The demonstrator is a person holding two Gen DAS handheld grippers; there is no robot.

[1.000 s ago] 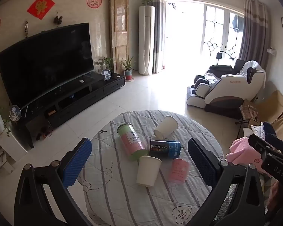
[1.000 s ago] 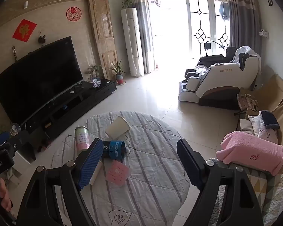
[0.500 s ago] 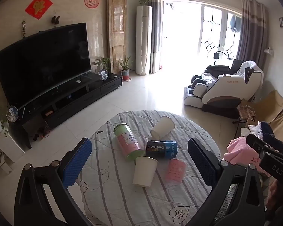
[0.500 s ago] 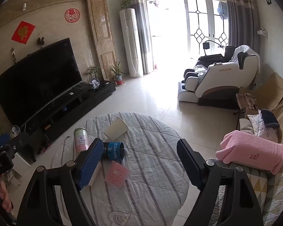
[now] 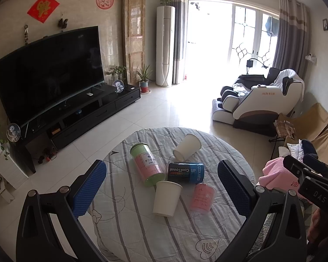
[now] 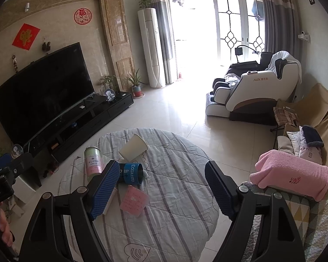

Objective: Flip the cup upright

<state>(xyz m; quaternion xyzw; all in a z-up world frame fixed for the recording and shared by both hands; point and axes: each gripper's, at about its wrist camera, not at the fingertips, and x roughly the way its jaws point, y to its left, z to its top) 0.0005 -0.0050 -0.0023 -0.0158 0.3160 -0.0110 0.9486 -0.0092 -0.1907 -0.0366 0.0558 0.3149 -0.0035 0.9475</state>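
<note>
A round table under a striped grey cloth holds two white paper cups. The near cup stands upside down. The far cup lies tilted on its side; it also shows in the right wrist view. A pink translucent cup lies on its side beside the near cup, also in the right wrist view. My left gripper is open above the near table edge, empty. My right gripper is open and empty over the table's right part; its left finger hides the near cup.
A green-and-pink canister and a blue can lie on their sides between the cups. A TV on a black stand is at left, a massage chair at back right, a sofa with a pink towel at right.
Both grippers have drifted slightly; the table objects sit a little lower and nearer in the left wrist view. Nothing on the table has moved. Both grippers stay open.
</note>
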